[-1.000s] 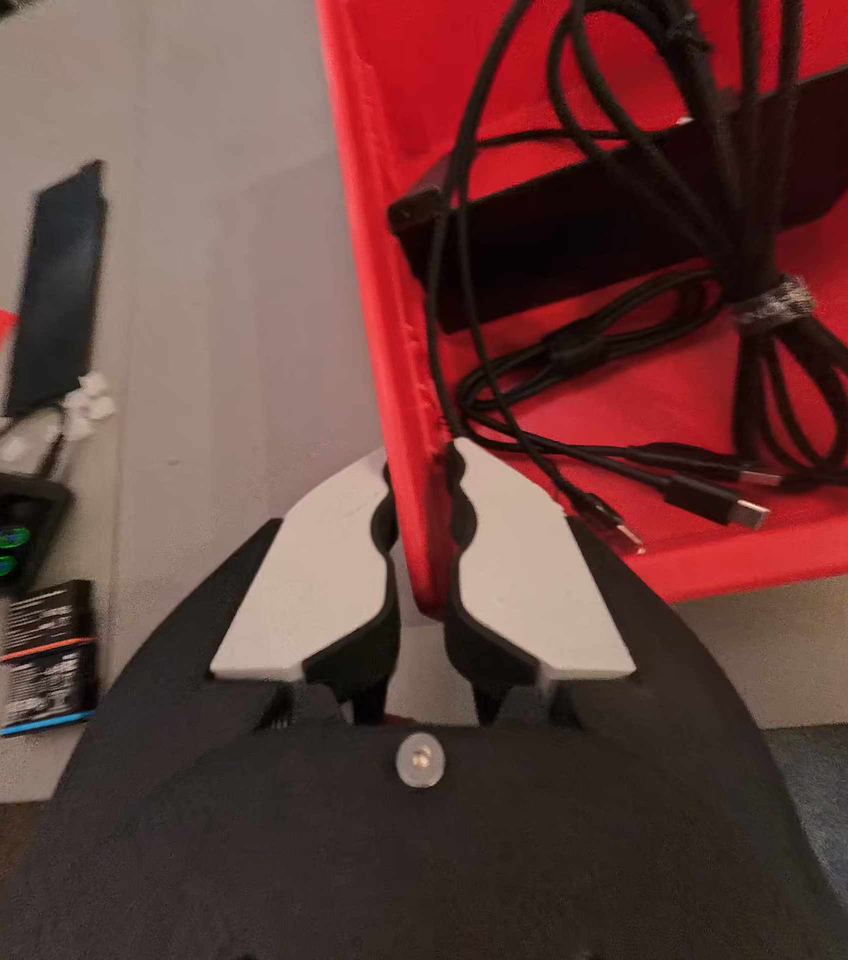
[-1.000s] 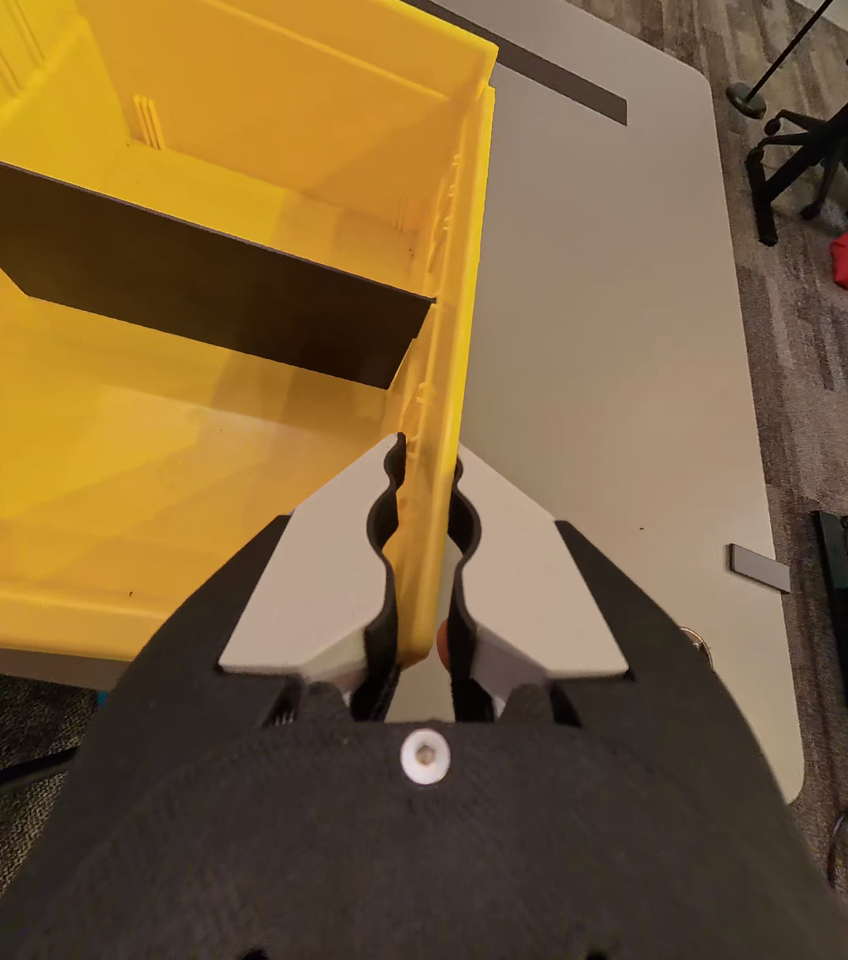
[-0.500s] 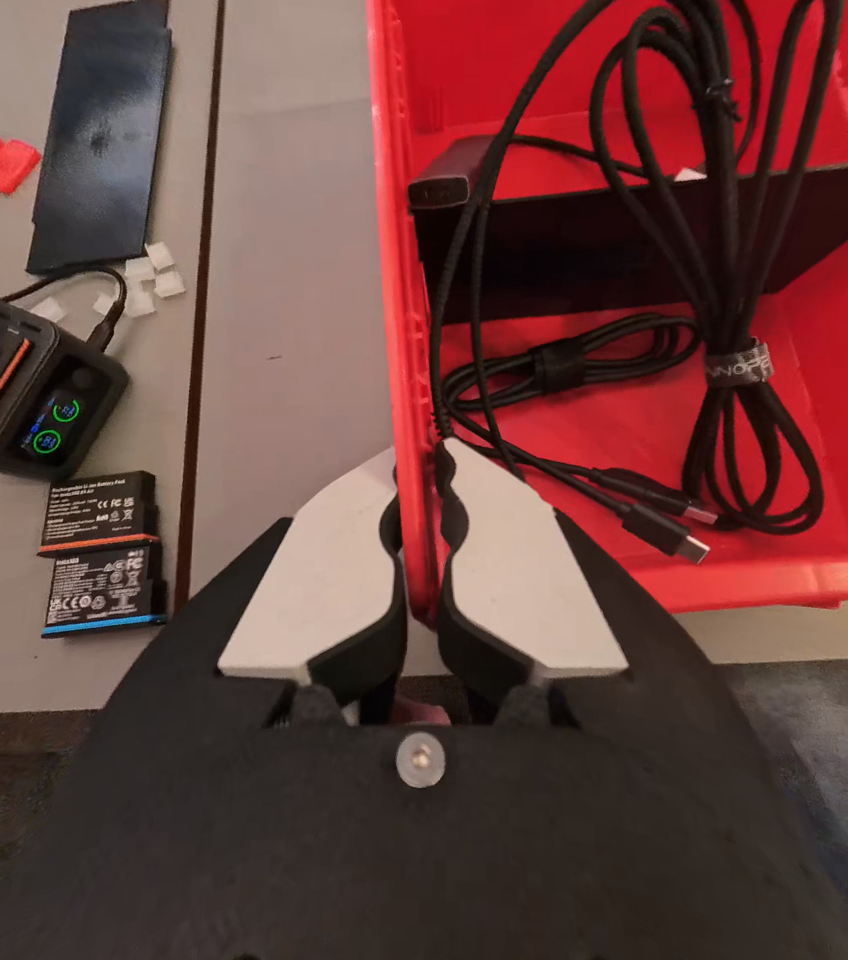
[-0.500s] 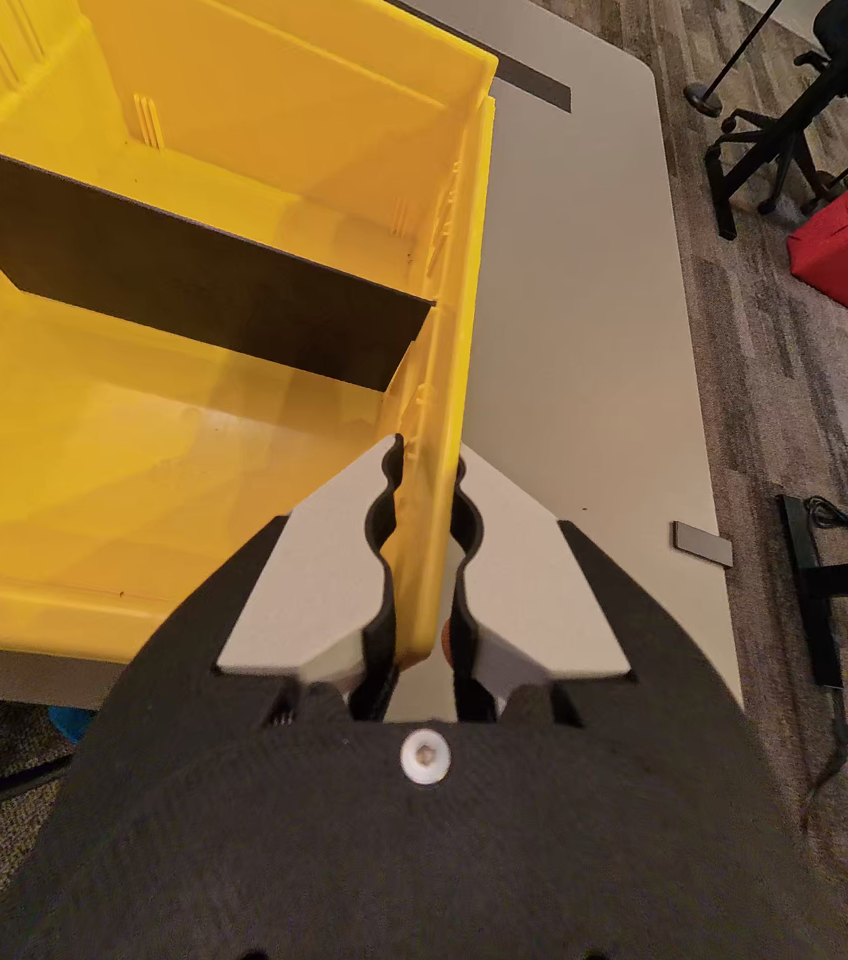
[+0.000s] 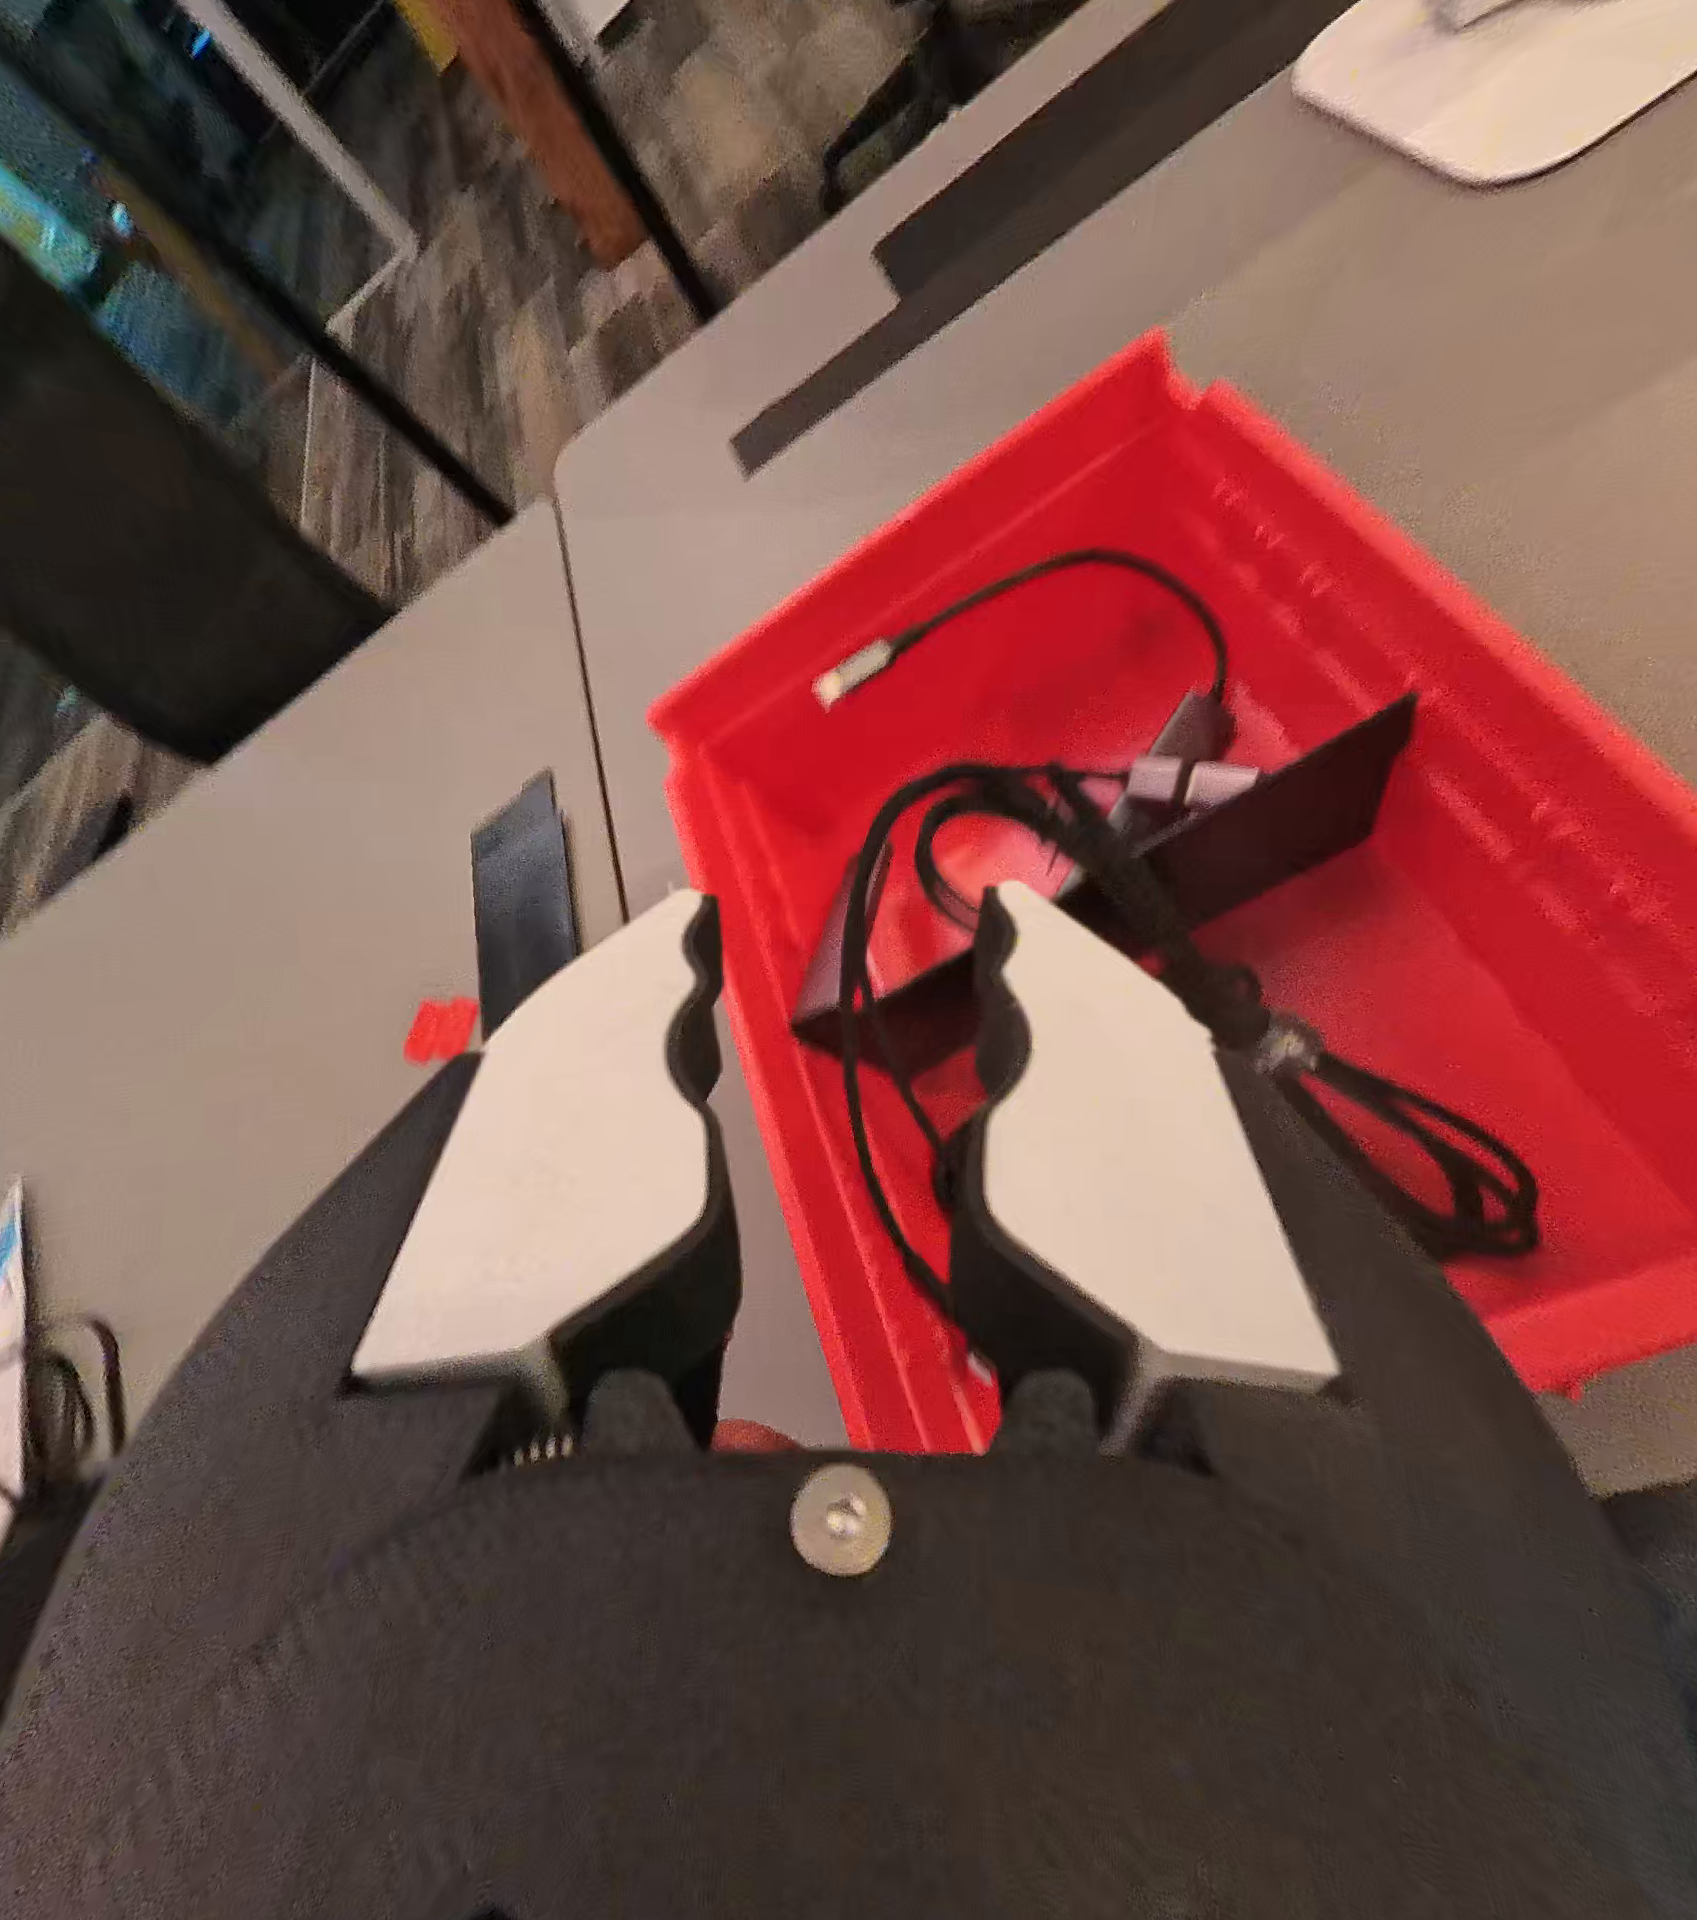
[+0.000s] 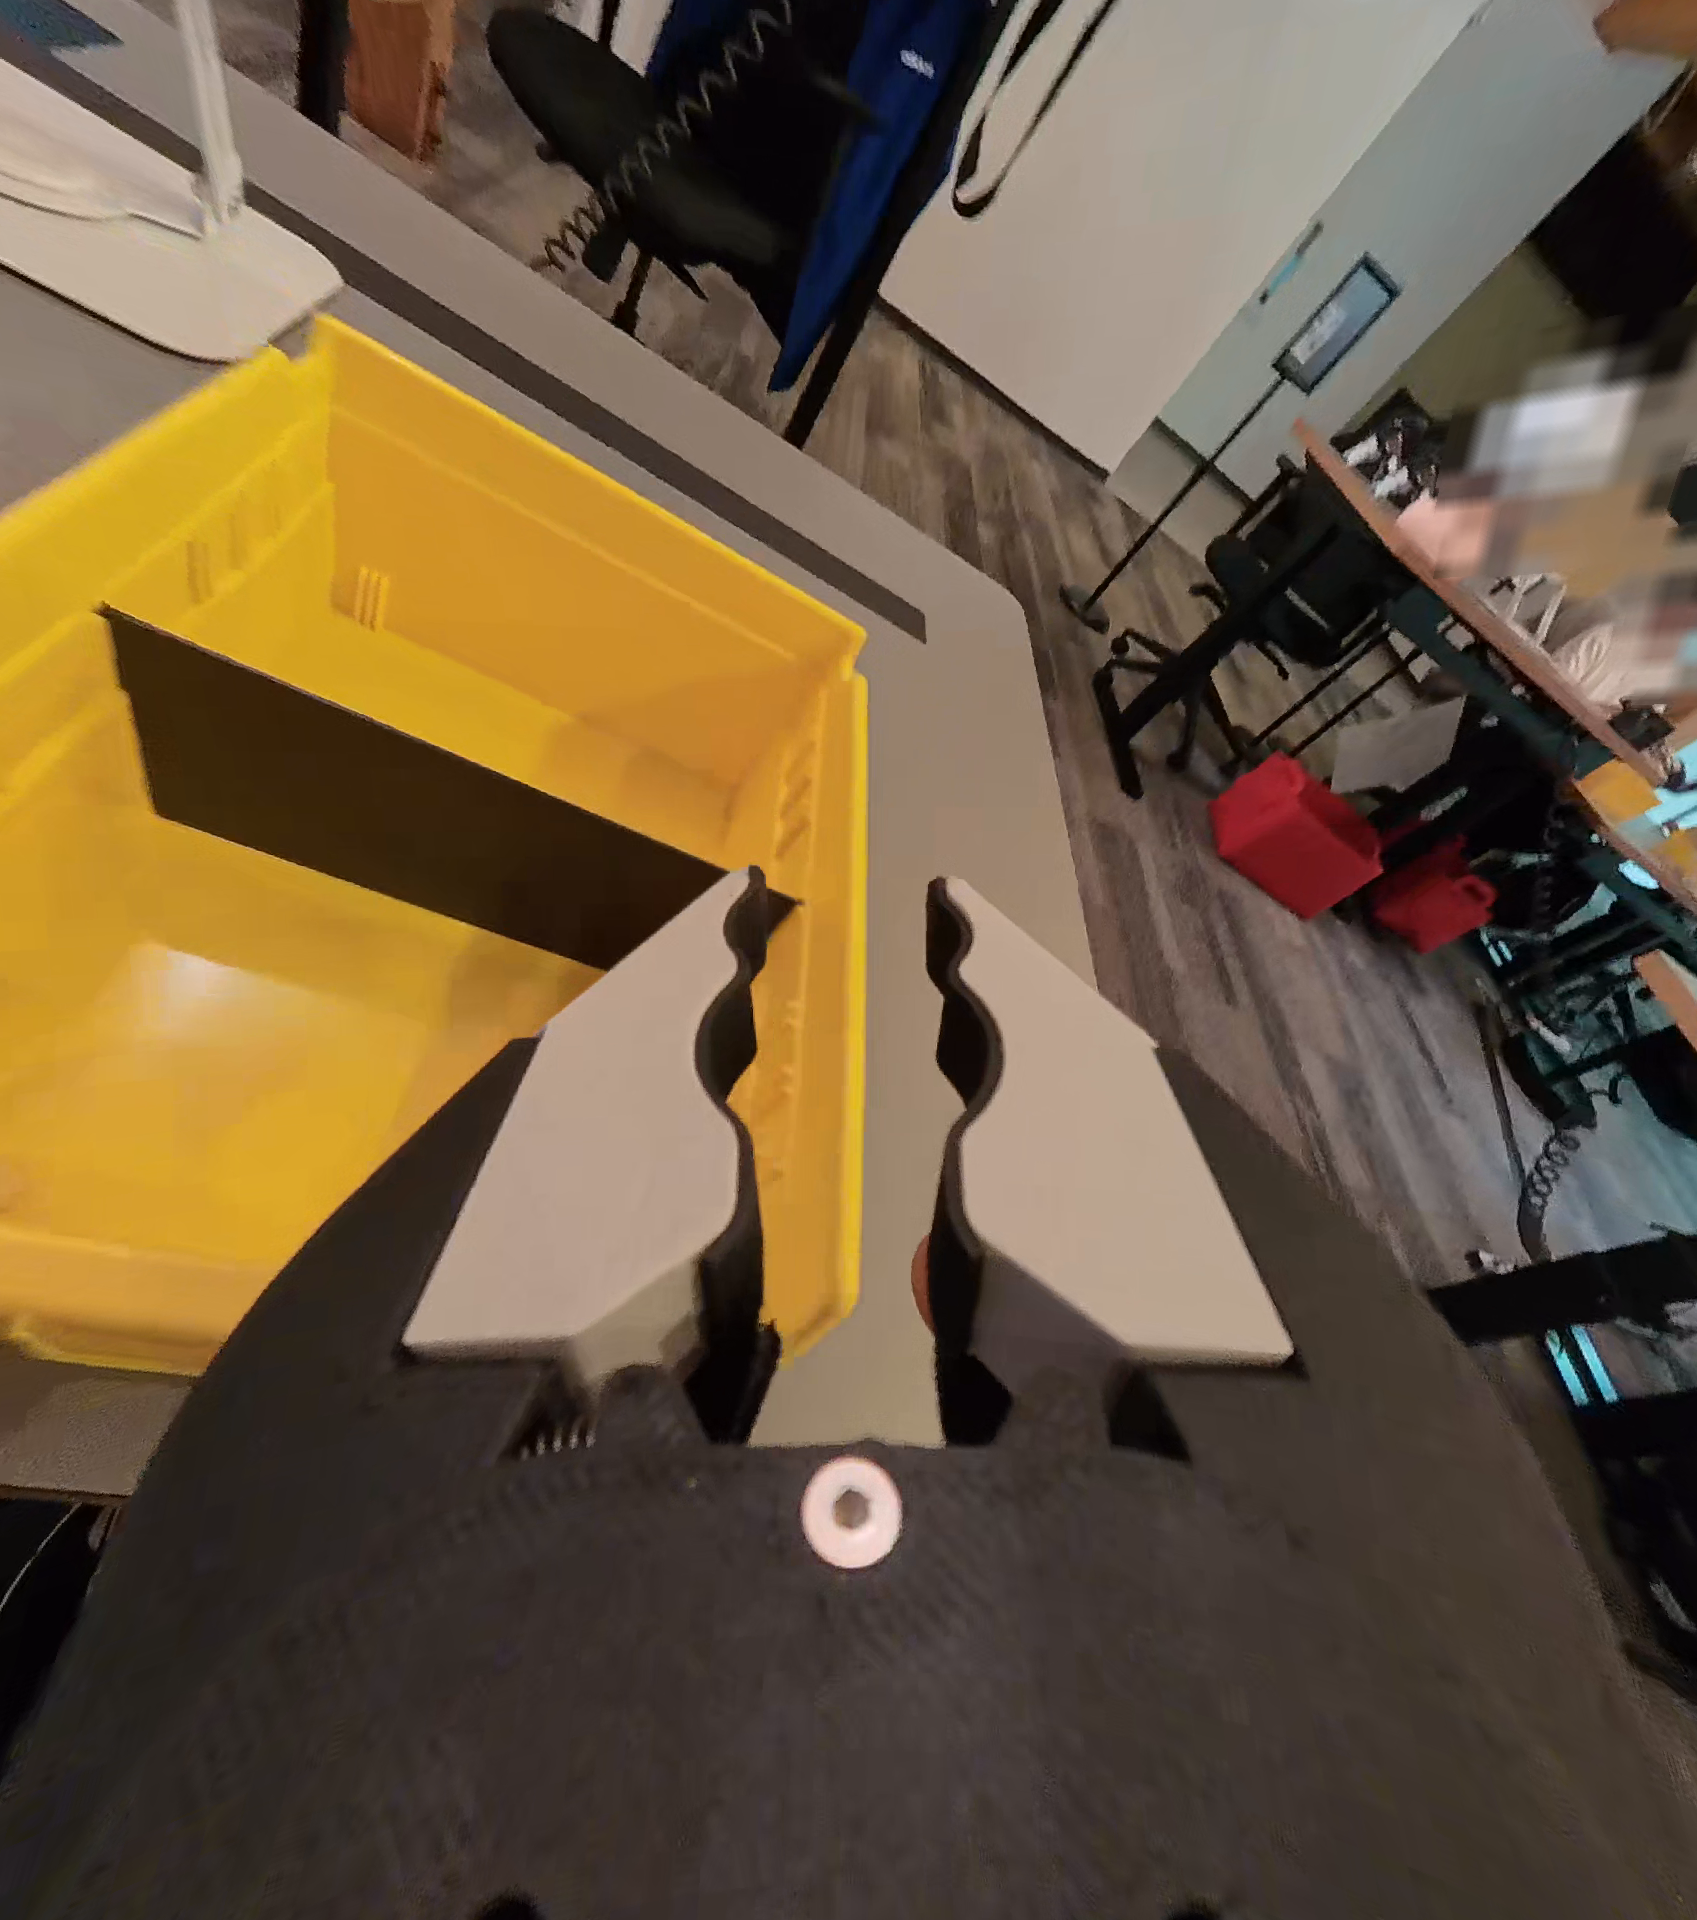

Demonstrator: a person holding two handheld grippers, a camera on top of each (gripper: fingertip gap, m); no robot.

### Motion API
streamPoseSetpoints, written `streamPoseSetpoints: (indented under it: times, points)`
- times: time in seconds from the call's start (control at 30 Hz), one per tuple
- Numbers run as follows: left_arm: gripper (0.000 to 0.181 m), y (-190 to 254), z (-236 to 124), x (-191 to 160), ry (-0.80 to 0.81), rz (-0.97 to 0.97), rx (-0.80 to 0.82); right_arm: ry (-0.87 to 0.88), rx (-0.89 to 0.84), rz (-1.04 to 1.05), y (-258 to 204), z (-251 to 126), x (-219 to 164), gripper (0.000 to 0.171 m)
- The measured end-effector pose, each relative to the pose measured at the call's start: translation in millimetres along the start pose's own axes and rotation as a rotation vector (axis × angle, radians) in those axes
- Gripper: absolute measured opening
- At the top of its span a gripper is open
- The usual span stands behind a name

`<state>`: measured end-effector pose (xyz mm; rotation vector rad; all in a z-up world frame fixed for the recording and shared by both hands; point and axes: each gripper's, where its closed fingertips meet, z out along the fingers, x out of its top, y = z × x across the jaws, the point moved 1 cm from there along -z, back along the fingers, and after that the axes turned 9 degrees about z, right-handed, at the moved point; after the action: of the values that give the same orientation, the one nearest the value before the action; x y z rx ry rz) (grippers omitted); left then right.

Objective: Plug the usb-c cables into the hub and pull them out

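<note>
Left gripper (image 5: 849,914) hangs spread over the near wall of the red plastic bin (image 5: 1592,935); black braided usb-c cables (image 5: 1384,1132) and grey hub (image 5: 1187,779) lie inside, toward one o'clock. Right gripper (image 6: 844,894), fingers apart, straddles the yellow plastic bin (image 6: 553,603) wall.

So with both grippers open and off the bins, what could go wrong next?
The black cables in the red bin drape tangled over its black divider, so pulling one could drag the others or the grey hub along. The left gripper straddles the bin's wall and could snag it when reaching. The image is blurred, so aim may suffer.
</note>
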<state>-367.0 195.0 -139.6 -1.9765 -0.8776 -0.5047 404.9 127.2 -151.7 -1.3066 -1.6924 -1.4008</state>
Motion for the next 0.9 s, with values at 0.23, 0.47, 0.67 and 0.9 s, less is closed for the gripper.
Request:
streamPoseSetpoints:
  times: [0.23,0.47,0.67,0.9]
  points:
    - [0.036,-3.3,75.7,55.2,-0.134,0.211,-0.165,0.075,0.108,-0.079,-53.5,-2.1,23.0,0.025]
    - [0.041,2.5,146.6,-17.3,-0.649,0.277,-0.435,0.087,0.167,-0.103,-79.6,-3.6,23.4,0.022]
    - [0.046,12.9,171.5,-59.5,-0.835,0.338,-0.497,0.079,0.169,-0.108,-80.3,-3.3,18.8,0.021]
    - [0.024,18.3,179.9,-72.8,-1.002,0.522,-0.469,0.087,0.176,-0.103,-84.9,-0.6,21.9,0.020]
